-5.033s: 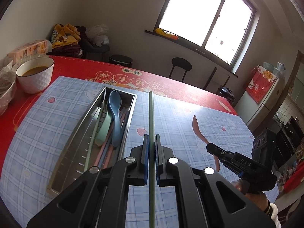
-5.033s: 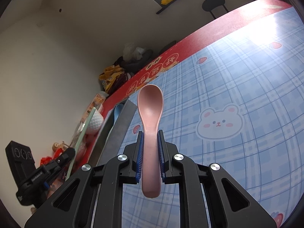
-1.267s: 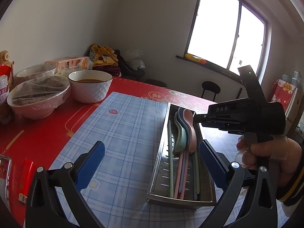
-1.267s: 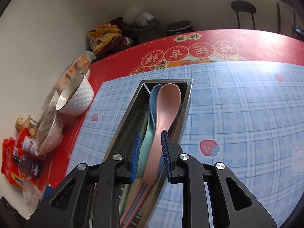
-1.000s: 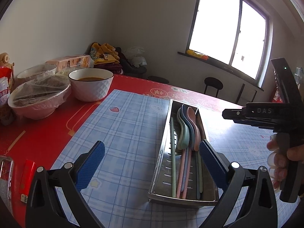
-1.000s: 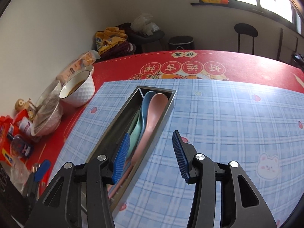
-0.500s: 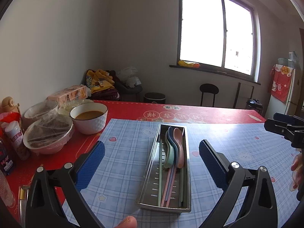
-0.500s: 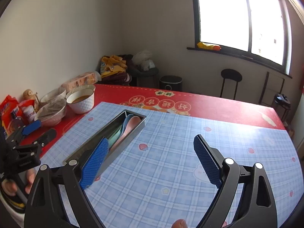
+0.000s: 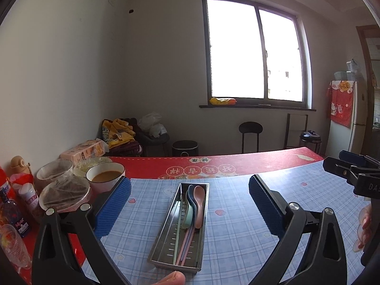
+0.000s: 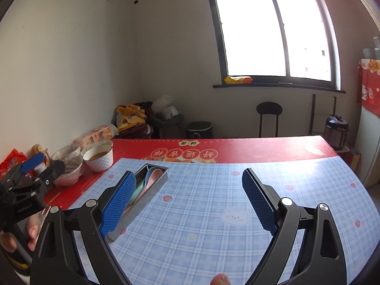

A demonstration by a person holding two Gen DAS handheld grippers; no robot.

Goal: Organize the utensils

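A bench [image 9: 237, 244] under a blue checked cloth fills the foreground of a bare room, with a steel utensil tray [image 9: 166, 223] lying lengthwise near its middle. Pink, blue and green spoons [image 9: 199, 204] and slim chopsticks [image 9: 177, 237] lie inside the tray, nothing visibly left loose on the cloth around it. Both tools are held above the bench and apart from the tray: the left hand-held gripper [image 9: 190, 204] has its blue pads spread wide with nothing between them, and the right hand-held gripper [image 10: 188, 197] stands equally wide and empty, its jaws having just been opening. The sorting looks finished. The risks from here appear to sit at the left edge, where a bowl of brown liquid [image 9: 105, 177], film-covered bowls [image 9: 65, 193] and a clear glass [image 9: 13, 244] crowd the red border: a careless sweep of the left tool could tip or spill them. A low pass could also nudge the light tray and scatter its spoons.
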